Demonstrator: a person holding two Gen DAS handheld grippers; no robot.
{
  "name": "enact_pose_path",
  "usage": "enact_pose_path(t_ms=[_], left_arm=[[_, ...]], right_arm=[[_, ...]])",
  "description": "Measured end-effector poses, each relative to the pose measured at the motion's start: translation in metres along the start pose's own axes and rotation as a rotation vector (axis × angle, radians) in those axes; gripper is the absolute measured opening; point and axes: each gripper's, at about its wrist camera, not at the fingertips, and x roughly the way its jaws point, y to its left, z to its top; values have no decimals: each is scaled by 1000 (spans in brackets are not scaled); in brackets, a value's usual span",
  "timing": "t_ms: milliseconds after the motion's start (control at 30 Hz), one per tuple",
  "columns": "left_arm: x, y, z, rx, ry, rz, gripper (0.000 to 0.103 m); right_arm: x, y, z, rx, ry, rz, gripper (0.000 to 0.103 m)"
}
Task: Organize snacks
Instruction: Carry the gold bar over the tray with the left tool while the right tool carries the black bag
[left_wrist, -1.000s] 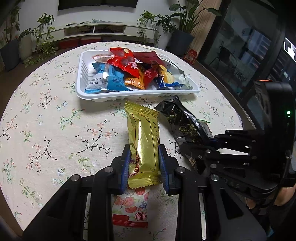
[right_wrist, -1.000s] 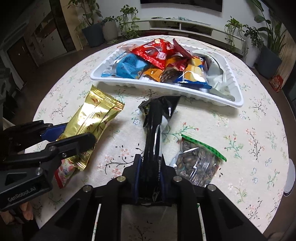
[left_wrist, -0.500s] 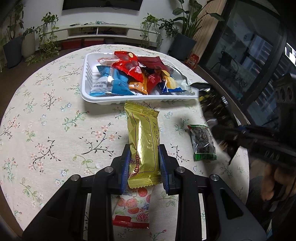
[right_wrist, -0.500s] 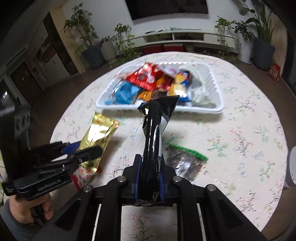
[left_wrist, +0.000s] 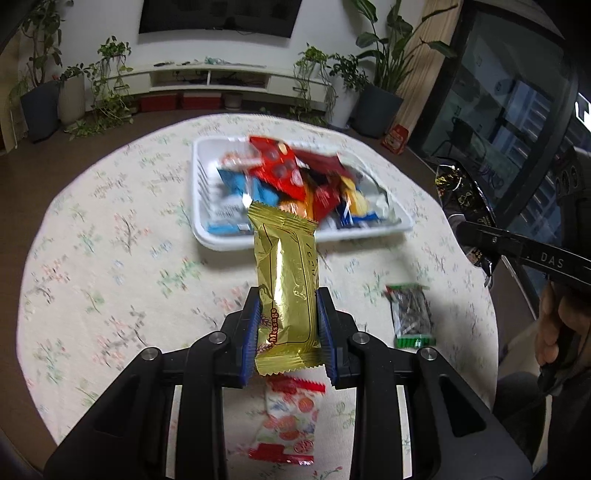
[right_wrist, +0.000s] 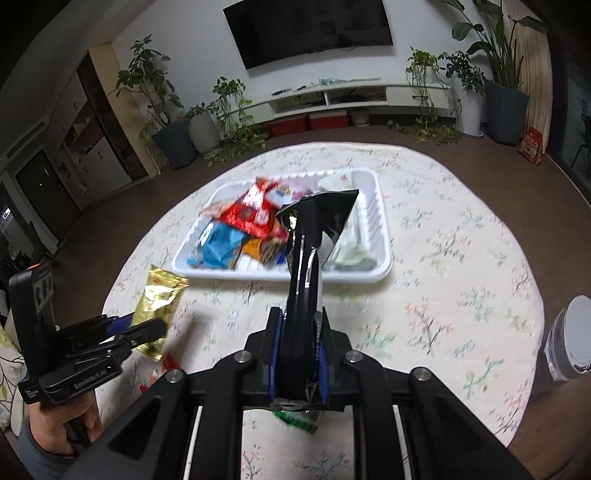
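My left gripper (left_wrist: 289, 332) is shut on a gold snack packet (left_wrist: 286, 284) and holds it lifted above the floral tablecloth, its far end reaching toward the white tray (left_wrist: 199, 206). My right gripper (right_wrist: 298, 360) is shut on a black foil snack bag (right_wrist: 308, 251), raised over the near edge of the white tray (right_wrist: 380, 229). The tray holds several red, blue and orange packets. From the right wrist view the left gripper (right_wrist: 144, 326) shows at lower left with the gold packet (right_wrist: 159, 306). The black bag (left_wrist: 461, 206) appears at the right of the left wrist view.
A clear green-trimmed bag of dark snacks (left_wrist: 410, 314) and a white-and-red packet (left_wrist: 288, 421) lie on the round table. A white bin (right_wrist: 569, 339) stands beside the table's right edge. Potted plants and a low TV shelf (right_wrist: 332, 99) stand beyond.
Both grippers have risen with their packets. The black bag left the tabletop and swung up to the right, uncovering the green-trimmed bag; the gold packet lifted off the cloth.
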Motion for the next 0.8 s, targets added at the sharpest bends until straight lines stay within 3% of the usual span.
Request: enact_pose_path(t_ms=[400,600,800], left_arm=[[2,19,96,26,-70,72,26],[39,7,128,40,-44,61,26],[84,-12,137,72,7,67,27]], right_arm=[[6,-1,81,-35,-90,-1,18],[42,12,109,-58,-41,19,18],[92,23,117,-92,37,8,18]])
